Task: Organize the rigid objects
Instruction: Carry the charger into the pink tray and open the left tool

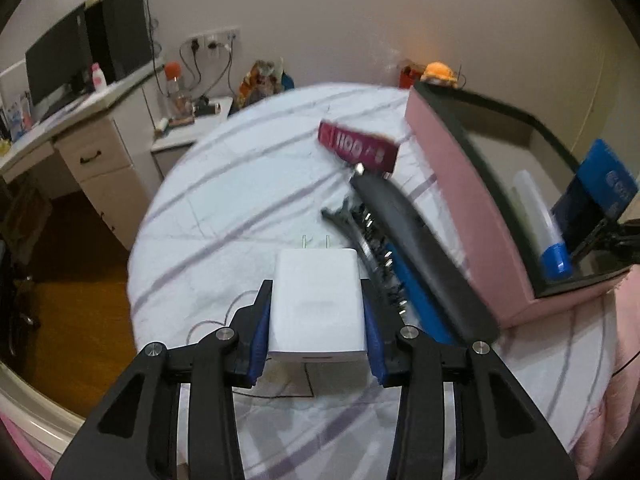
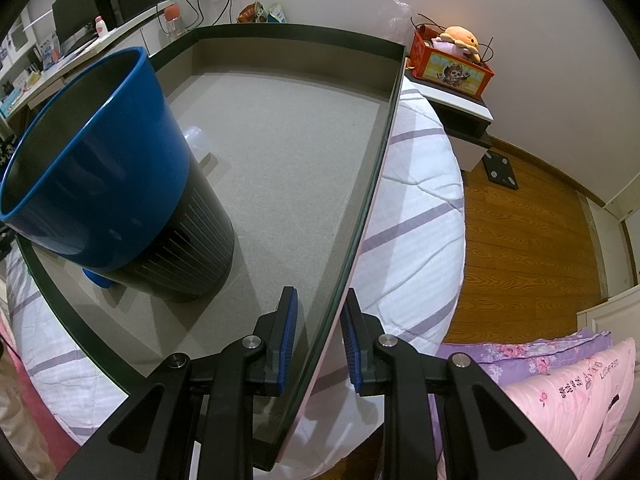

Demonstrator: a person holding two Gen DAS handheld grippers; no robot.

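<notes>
- The left gripper [image 1: 318,320] has its blue-padded jaws pressed on both sides of a white rectangular plug-in charger [image 1: 316,304], prongs pointing away from the camera, above the white bedsheet with purple stripes [image 1: 224,184].
- Just right of the charger lie a dark hair clip [image 1: 340,216], a black and blue elongated tool with metal bits along its side [image 1: 416,248] and, farther off, a maroon box with white numerals [image 1: 358,146]; open sheet lies to the charger's left, running to the bed's rounded edge.
- The pink rectangular storage box with a dark rim [image 1: 460,184] sits at the right, close against the tool.
- The right gripper [image 2: 320,332] straddles the box's near-right wall [image 2: 360,216], jaws narrow, one pad inside and one outside; whether the pads actually press the wall I cannot tell.
- Inside the box, a blue and black ribbed cup [image 2: 120,184] stands at the left with a clear tube [image 2: 196,140] behind it; most of the grey floor is bare.
- Right of the box the bed drops to a wooden floor [image 2: 520,240].
</notes>
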